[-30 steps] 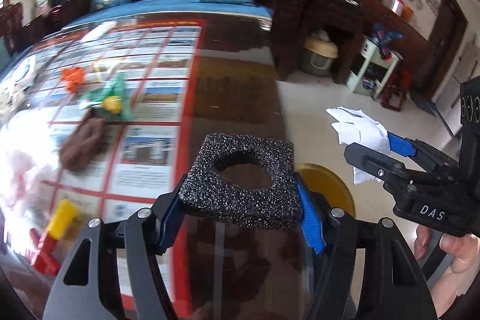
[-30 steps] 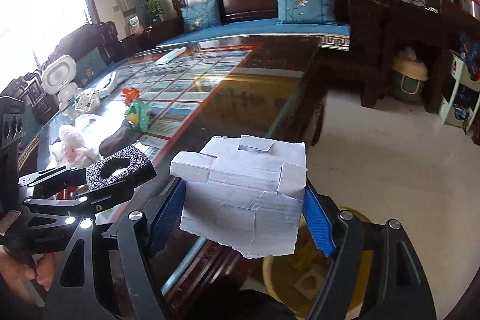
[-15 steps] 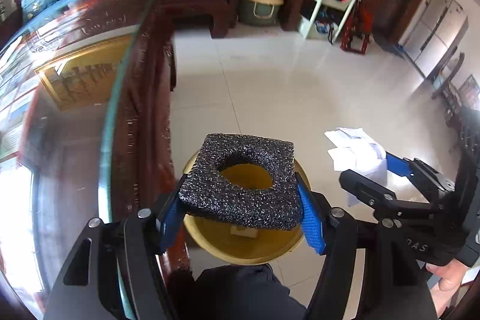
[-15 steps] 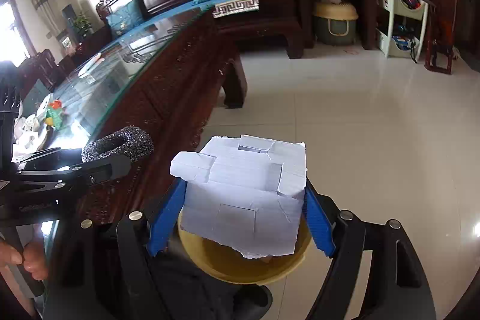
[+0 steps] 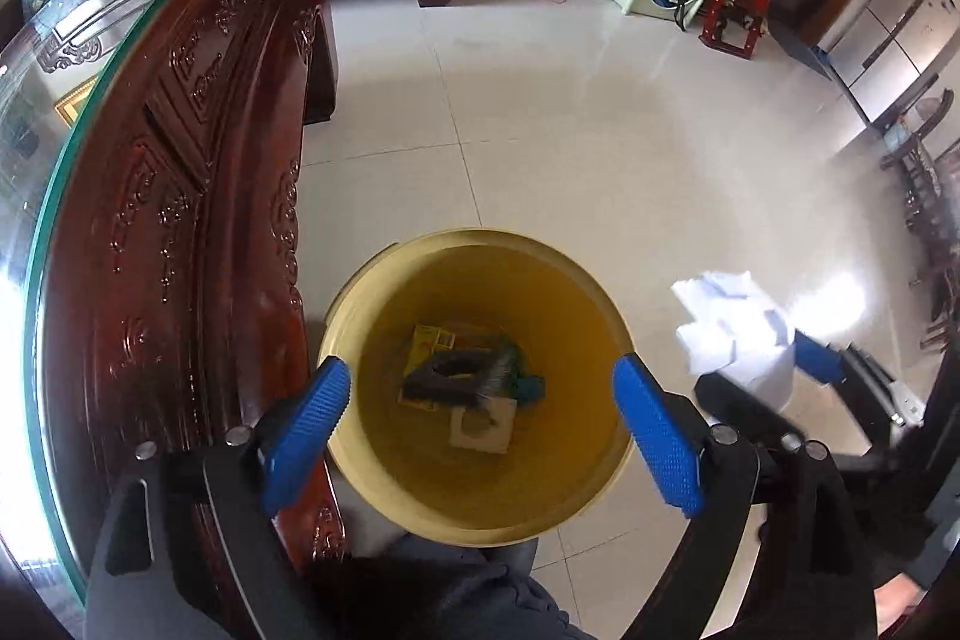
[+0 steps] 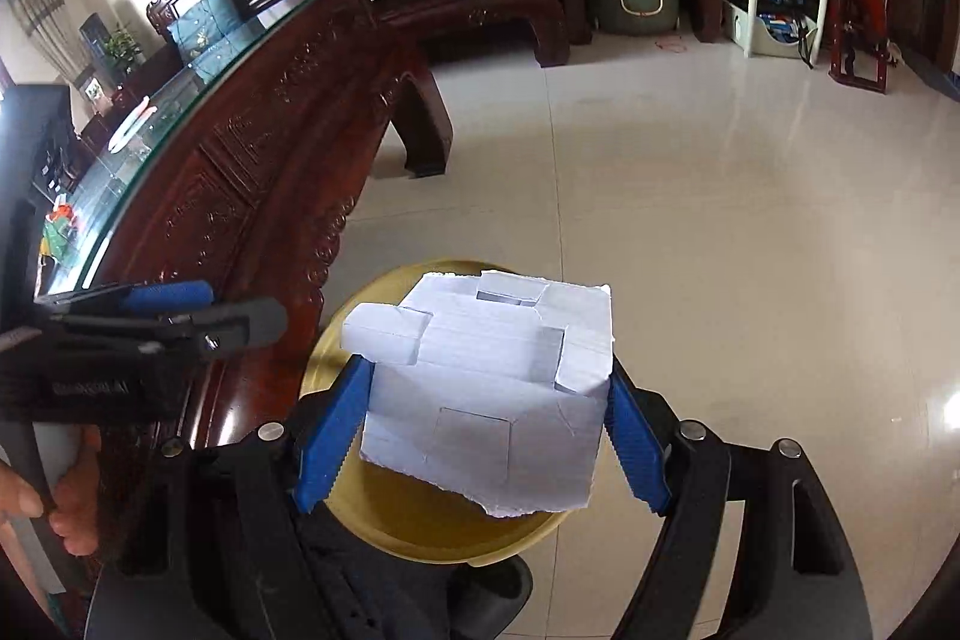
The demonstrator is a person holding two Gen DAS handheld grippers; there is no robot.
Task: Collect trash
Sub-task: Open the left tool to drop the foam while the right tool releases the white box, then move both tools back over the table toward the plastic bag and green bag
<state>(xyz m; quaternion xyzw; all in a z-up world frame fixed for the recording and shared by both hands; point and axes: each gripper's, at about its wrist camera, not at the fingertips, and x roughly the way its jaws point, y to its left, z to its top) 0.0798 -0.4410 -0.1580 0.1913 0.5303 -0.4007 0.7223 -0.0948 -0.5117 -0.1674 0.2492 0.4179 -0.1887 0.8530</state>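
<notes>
Black foam square with round hole – lying tilted inside round yellow plastic bin on floor. White torn cardboard piece – held above bin's near rim.

The glossy pale tiled floor carries a round yellow plastic bin. The bin stands just beside a carved dark wooden table.

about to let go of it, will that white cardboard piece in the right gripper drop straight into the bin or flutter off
The white cardboard piece looks thin and folded, so probably light; it may flutter. It stands unsupported between the right gripper pads, so it seems fairly stiff. It hangs over the yellow bin, so it likely lands inside.
</notes>
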